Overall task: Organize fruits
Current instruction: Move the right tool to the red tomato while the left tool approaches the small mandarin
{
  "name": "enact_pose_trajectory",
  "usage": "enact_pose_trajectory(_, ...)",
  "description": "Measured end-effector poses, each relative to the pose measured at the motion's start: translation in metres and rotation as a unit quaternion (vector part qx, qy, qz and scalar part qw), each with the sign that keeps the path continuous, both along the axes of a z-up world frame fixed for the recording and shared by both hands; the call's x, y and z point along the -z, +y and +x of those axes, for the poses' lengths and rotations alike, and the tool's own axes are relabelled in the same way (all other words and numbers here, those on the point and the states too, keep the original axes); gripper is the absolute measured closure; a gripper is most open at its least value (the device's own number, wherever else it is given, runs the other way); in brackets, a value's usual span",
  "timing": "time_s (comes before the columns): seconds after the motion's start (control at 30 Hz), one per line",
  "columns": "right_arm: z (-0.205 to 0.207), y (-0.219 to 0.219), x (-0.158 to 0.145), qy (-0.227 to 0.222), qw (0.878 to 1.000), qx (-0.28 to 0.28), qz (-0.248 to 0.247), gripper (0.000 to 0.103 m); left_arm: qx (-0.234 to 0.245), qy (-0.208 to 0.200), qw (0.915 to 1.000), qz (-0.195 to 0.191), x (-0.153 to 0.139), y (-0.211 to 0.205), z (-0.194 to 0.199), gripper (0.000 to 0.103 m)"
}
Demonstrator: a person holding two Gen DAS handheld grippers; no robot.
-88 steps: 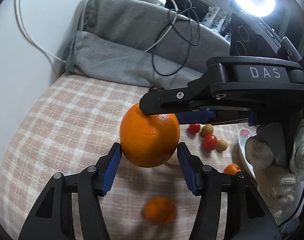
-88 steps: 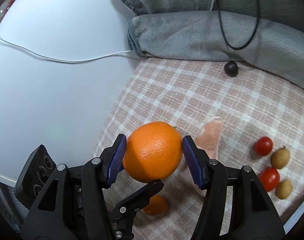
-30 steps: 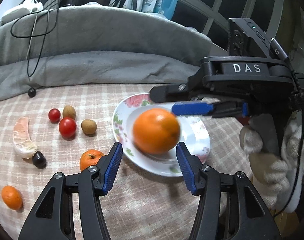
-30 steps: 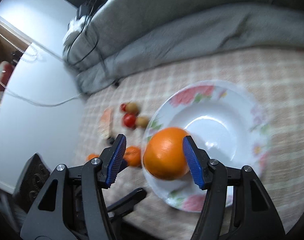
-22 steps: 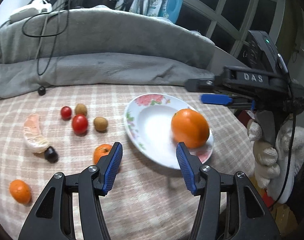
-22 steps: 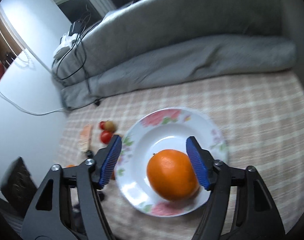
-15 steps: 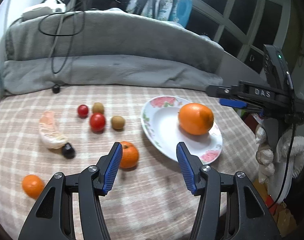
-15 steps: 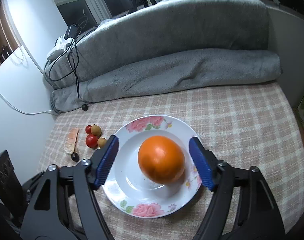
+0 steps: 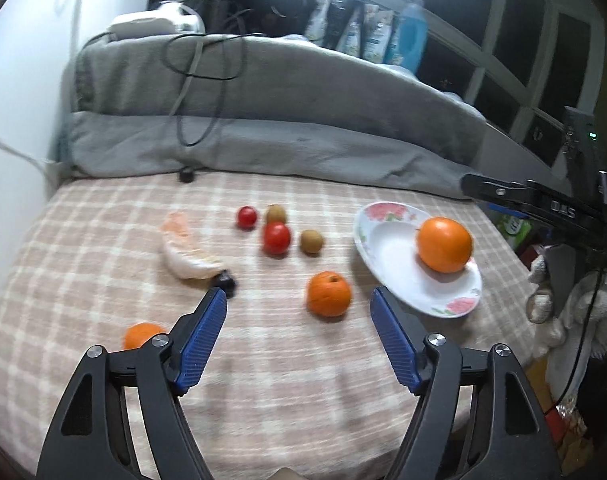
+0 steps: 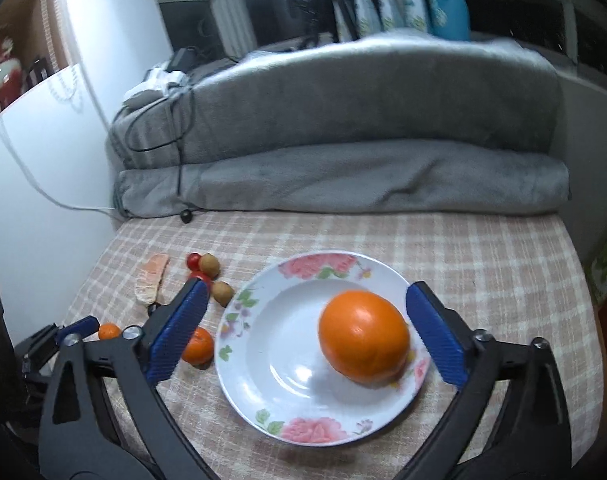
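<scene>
You've got a glossy glazed plate [image 10: 239, 344], prob. ceramic, smooth w/ a floral print round the rim. The big orange [image 10: 363, 342] on it has a shiny skin, finely dimpled. Tablecloth [image 9: 83, 240] is matt woven fabric, checked, a bit nubby. Behind it the grey blanket [image 10: 343, 176] looks soft, fleecy, no sheen. Your left gripper [image 9: 299, 334] & right gripper [image 10: 307, 328]: matt black plastic arms, ribbed blue pads [image 10: 435, 336] that look rubbery, small bright metal screw heads. Cherry tomatoes [image 9: 276, 238] are slick & shiny; the small brown fruits [image 9: 311, 241] look dull, rough-skinned. Your glove [image 9: 579, 312] is coarse knit cloth.
</scene>
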State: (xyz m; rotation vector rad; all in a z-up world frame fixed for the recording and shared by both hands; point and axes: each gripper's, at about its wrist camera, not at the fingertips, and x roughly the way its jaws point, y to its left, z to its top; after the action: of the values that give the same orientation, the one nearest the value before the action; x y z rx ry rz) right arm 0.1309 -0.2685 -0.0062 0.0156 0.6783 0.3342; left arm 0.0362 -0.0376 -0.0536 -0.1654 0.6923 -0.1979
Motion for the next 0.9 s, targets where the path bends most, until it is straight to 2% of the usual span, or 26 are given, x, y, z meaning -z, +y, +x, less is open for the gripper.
enact_pose_trajectory(0.1, -0.003, 0.014, -0.003, -0.011, 1.000, -0.014, -0.025, 0.002, -0.021, 0.004, 0.9998, 0.003, 0.003, 0.015, -0.002, 0.028)
enact_pose_trajectory(0.27, -0.002, 0.032, -0.001, 0.001, 0.999, -0.047, -0.023, 0.001, -0.048, 0.007, 0.9988, 0.009, 0.009, 0.032, -0.007, 0.028)
enact_pose_trajectory(0.4, -0.001, 0.045, -0.001, 0.003, 0.998, -0.060, -0.027, 0.001, -0.070, 0.010, 0.9975, -0.001, 0.013, 0.043, -0.011, 0.028)
enact_pose_trajectory(0.73, 0.012, 0.091, 0.006, 0.046, 0.992, -0.118, -0.023, 0.001, -0.088, 0.011, 0.9960, -0.009, 0.020, 0.063, -0.019, 0.028)
enact_pose_trajectory(0.9, 0.013, 0.116, 0.006, 0.047, 0.989, -0.138, -0.027, 0.001, -0.091, 0.014, 0.9957, -0.010, 0.024, 0.071, -0.022, 0.028)
